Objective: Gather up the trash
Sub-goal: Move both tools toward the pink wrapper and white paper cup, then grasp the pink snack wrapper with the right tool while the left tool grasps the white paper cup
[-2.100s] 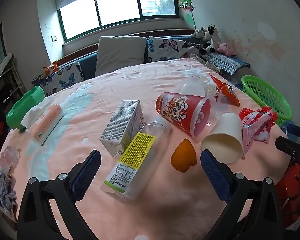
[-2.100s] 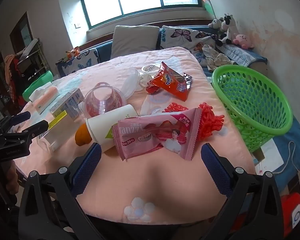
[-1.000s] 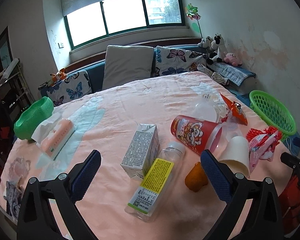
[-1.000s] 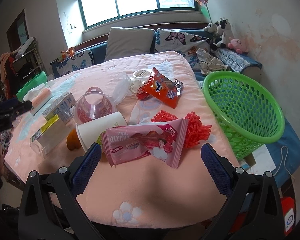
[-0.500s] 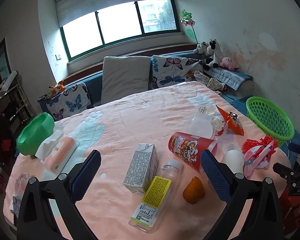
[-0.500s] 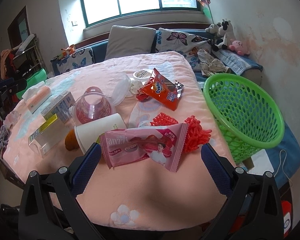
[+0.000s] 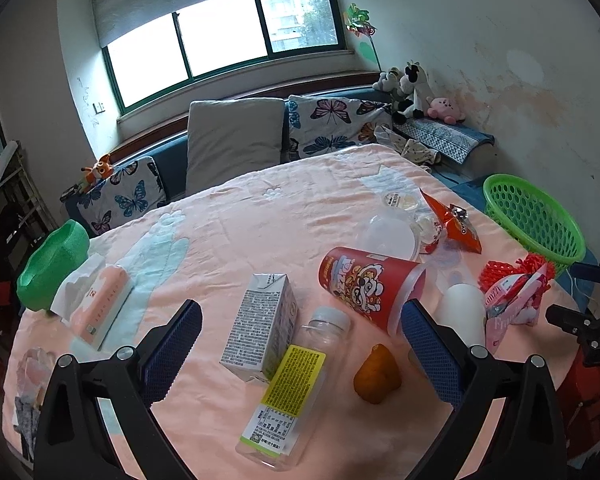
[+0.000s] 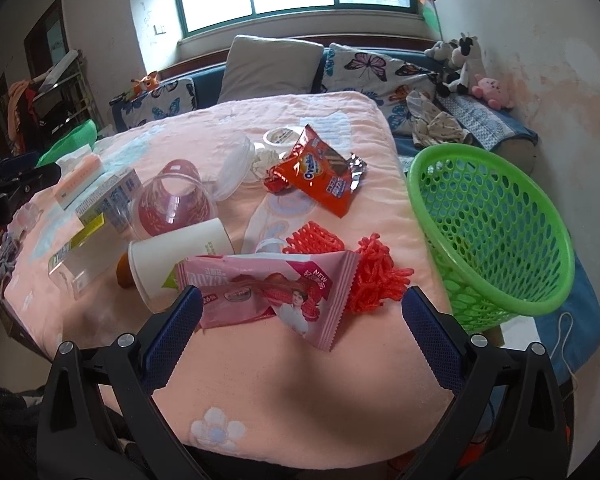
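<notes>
Trash lies scattered over the right half of the pink tablecloth (image 7: 240, 216). From my left wrist camera: milk carton (image 7: 260, 330) at 12 o'clock just ahead of the left gripper (image 7: 298, 354), clear bottle (image 7: 290, 392) lying against it, orange peel (image 7: 377, 374) at 1 o'clock, red printed cup (image 7: 366, 286) on its side beyond that. The white paper cup (image 7: 462, 312) lies partly behind the right finger pad. Far half of the cloth, 11 to 12 o'clock, is bare fabric. Tissue pack (image 7: 98, 310) and green bowl (image 7: 52, 264) sit at the left edge, 10 o'clock.

From my right wrist camera: pink snack wrapper (image 8: 272, 292) at 12 o'clock, just ahead of the right gripper (image 8: 300, 330), its left end overlapping the left pad. Red mesh netting (image 8: 374, 280) touches the wrapper at 1 o'clock. Orange chip bag (image 8: 320, 170) farther back, 12 o'clock. Green basket (image 8: 492, 224) stands off the table's right edge at 2 o'clock, tilted, its mouth facing the table. Bare cloth runs between the wrapper and the near table edge.

Both claws are spread wide and hold nothing. Both hover above the near edge, angled down toward the tabletop; I see each one's tip in the other's view.
</notes>
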A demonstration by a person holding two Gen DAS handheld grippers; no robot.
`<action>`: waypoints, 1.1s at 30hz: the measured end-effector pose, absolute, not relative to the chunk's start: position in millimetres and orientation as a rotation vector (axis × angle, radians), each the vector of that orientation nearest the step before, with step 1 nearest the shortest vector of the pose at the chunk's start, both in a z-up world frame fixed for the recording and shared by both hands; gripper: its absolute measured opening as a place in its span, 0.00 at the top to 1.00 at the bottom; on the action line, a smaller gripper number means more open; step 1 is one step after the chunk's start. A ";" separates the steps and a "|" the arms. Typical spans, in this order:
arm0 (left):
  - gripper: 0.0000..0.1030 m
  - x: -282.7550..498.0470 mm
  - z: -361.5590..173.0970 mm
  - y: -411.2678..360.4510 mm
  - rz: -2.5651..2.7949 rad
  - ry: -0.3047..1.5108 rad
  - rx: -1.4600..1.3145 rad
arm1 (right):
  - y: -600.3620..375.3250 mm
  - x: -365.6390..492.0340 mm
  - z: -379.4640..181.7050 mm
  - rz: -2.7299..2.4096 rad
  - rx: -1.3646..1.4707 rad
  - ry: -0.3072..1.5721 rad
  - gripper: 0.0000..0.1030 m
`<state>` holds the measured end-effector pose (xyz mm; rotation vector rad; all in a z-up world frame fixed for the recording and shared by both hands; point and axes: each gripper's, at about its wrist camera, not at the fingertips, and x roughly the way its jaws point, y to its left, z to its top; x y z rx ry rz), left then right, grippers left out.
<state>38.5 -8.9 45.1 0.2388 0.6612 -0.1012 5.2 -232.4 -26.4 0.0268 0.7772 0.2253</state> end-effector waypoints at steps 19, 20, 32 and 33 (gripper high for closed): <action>0.06 36.8 2.7 -32.9 -0.233 0.739 0.274 | -244.7 35.3 -45.2 0.313 -0.016 0.826 0.15; 0.06 36.4 1.1 -34.4 -0.242 0.740 0.281 | -244.2 36.0 -45.7 0.314 -0.018 0.827 0.17; 0.07 34.2 -15.5 -55.2 -0.319 0.750 0.349 | -240.6 28.6 -39.4 0.327 -0.031 0.805 0.43; 0.07 34.4 -16.7 -56.8 -0.326 0.751 0.353 | -240.3 27.8 -39.0 0.328 -0.033 0.804 0.44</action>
